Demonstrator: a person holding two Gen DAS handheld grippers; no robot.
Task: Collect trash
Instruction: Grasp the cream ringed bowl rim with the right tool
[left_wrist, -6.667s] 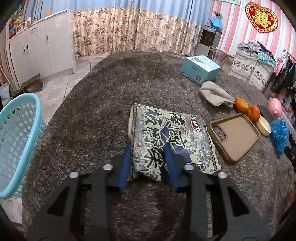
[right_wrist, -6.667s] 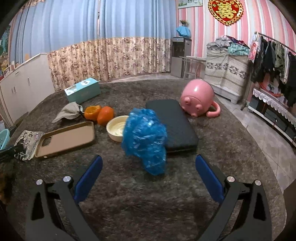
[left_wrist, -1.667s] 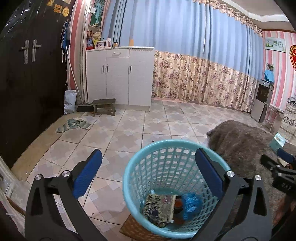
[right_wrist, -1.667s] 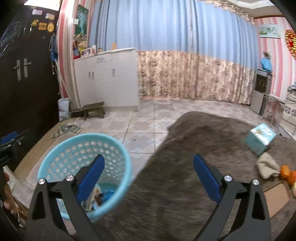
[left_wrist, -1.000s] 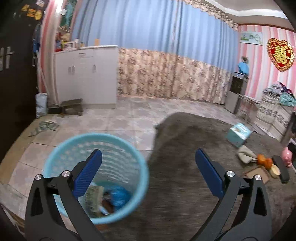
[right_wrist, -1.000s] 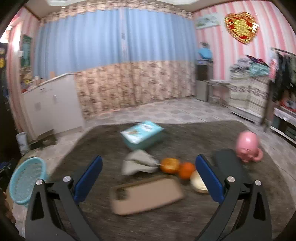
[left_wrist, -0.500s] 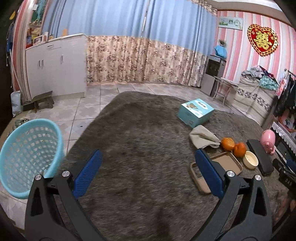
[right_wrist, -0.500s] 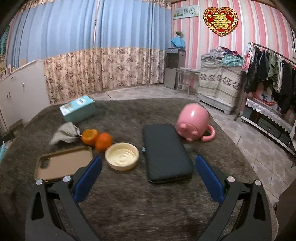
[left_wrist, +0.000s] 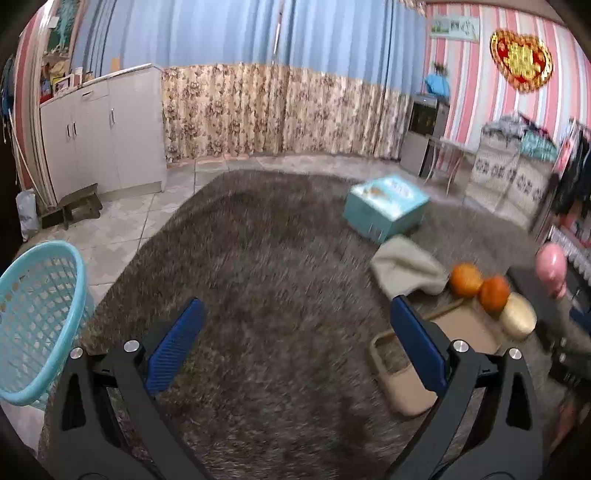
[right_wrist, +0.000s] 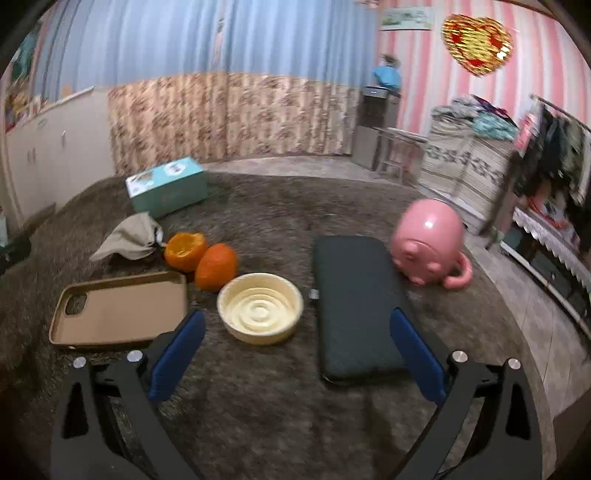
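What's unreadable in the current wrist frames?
- Light blue plastic basket, left wrist view: its contents are hidden behind its own wall.
- Teal cardboard box, both views: printing blurred by motion.
- Tan phone case, left wrist view: partly covered by the left gripper finger.
- Pink pig-shaped mug, right wrist view: opening faces away.

Your left gripper (left_wrist: 295, 339) and right gripper (right_wrist: 293, 343) both have jaws spread wide, nothing held, angled slightly down.
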